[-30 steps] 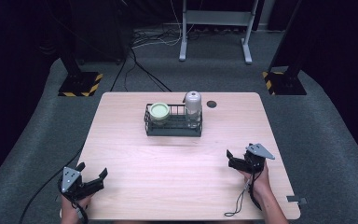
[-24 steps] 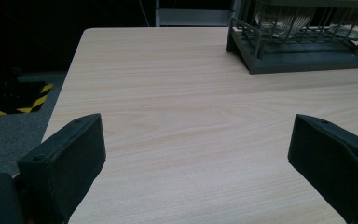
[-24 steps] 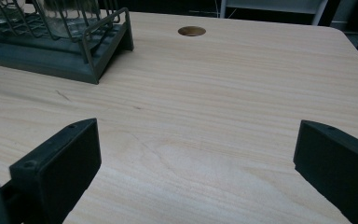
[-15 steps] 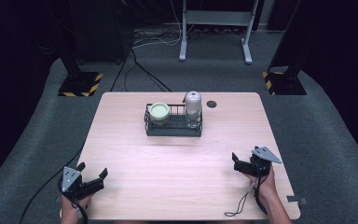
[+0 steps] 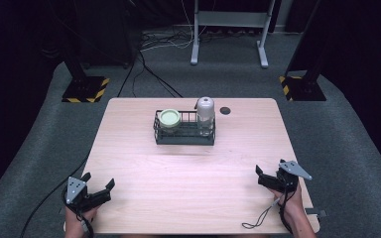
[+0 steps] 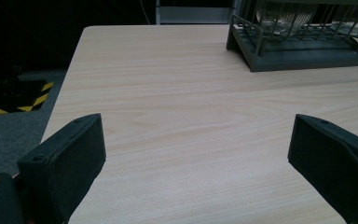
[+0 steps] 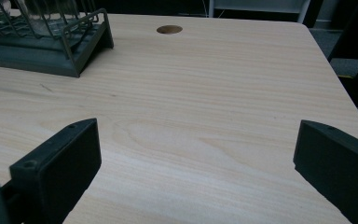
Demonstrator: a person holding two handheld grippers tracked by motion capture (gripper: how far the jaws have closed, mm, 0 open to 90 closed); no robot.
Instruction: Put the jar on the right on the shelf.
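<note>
I pulled the right gripper (image 5: 267,178) back toward my edge of the table (image 5: 188,198) and slightly outward (jaws spread wide throughout).

- R tongs (image 7: 193,170) spread wide, nothing btwn jaws, low over bare table (image 7: 223,98)
- wire rack (image 7: 46,39) far left w/ glass jar (image 7: 44,14) inside
- round hole (image 7: 169,29) near far edge

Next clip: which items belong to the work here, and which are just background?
In play:
wire rack
green-lidded jar in the rack
clear jar with grey cap in the rack
left gripper, open
right gripper, open

Background:
table's cable hole
striped stand bases
floor cables
</note>
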